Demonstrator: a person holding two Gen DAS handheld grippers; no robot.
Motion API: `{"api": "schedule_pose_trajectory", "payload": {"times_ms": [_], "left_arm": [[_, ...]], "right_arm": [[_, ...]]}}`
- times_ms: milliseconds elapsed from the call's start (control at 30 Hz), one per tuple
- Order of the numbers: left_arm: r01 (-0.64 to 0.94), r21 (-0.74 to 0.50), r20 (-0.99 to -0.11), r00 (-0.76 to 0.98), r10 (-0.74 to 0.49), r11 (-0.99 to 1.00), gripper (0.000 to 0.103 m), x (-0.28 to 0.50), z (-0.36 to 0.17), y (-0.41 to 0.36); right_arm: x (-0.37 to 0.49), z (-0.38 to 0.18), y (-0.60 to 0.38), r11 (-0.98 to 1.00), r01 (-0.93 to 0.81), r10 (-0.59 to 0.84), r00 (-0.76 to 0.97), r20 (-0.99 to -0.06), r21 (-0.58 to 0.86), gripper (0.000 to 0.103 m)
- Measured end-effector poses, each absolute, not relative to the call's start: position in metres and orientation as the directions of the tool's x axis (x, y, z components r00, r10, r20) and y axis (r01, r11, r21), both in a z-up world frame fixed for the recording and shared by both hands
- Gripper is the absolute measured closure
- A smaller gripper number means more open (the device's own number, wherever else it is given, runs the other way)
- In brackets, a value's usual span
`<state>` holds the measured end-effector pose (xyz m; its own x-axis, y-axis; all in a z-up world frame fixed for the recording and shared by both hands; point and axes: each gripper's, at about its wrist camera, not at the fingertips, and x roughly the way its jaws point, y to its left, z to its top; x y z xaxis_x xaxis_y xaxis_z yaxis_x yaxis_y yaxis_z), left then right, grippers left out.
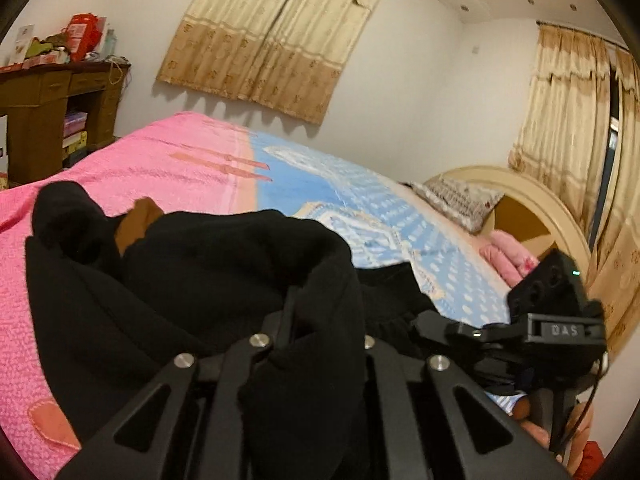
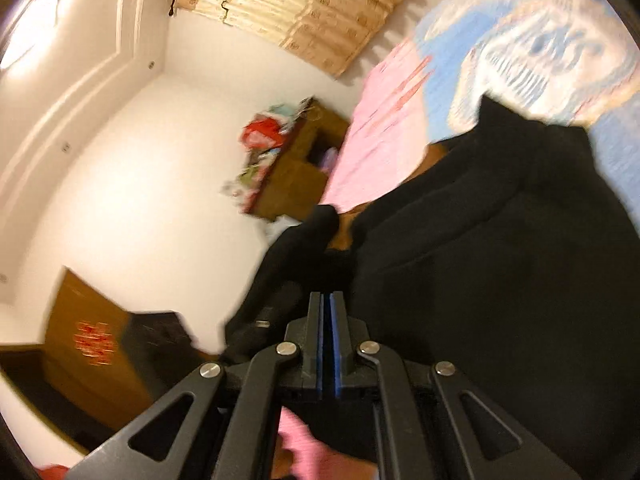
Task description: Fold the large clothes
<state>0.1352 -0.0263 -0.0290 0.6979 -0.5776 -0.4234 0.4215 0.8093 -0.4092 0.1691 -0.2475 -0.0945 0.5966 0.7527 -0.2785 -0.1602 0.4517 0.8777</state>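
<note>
My left gripper (image 1: 316,320) is buried in the black garment (image 1: 192,280) — fabric bunched between its fingers, clamped. Right gripper (image 2: 330,312) has pads pressed together, nothing visibly between them — garment (image 2: 500,260) just beside it, spread over pink-and-blue bedspread (image 1: 160,160).

This is a bedroom in a home. A wide bed (image 1: 168,160) is filling the middle of the room, wearing a pink and blue cover (image 1: 360,200). At the bed's head a curved cream headboard (image 1: 532,200) is standing, with a patterned pillow (image 1: 456,200) lying against it. Beige curtains (image 1: 272,36) are hanging on the white wall behind the bed. Beside the bed's foot a brown wooden bench (image 1: 44,100) is carrying boxes and red packets (image 1: 82,34).
</note>
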Motion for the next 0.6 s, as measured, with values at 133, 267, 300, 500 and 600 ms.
{"api": "schedule_pose_trajectory", "payload": {"times_ms": [133, 267, 300, 500, 600], "left_arm": [[0.409, -0.418, -0.406, 0.715, -0.57, 0.811, 0.092, 0.128, -0.021, -0.016], [0.401, -0.44, -0.398, 0.715, -0.575, 0.804, 0.092, 0.129, -0.022, -0.007], [0.401, -0.436, -0.4, 0.716, -0.572, 0.806, 0.092, 0.129, -0.023, -0.007], [0.425, -0.371, -0.453, 0.693, -0.561, 0.825, 0.084, 0.123, -0.023, -0.009], [0.476, -0.371, -0.506, 0.616, -0.604, 0.797, 0.054, 0.111, -0.021, 0.01]], "right_arm": [[0.198, -0.098, -0.215, 0.357, -0.162, 0.823, 0.519, -0.228, 0.92, 0.016], [0.217, -0.098, -0.188, 0.247, -0.17, 0.864, 0.483, -0.138, 0.954, 0.001], [0.223, -0.094, -0.179, 0.275, -0.169, 0.865, 0.473, -0.167, 0.947, 0.001], [0.254, -0.077, -0.122, 0.547, -0.201, 0.802, 0.404, -0.44, 0.813, 0.006], [0.262, -0.096, -0.103, 0.559, -0.166, 0.809, 0.323, -0.491, 0.813, 0.049]]}}
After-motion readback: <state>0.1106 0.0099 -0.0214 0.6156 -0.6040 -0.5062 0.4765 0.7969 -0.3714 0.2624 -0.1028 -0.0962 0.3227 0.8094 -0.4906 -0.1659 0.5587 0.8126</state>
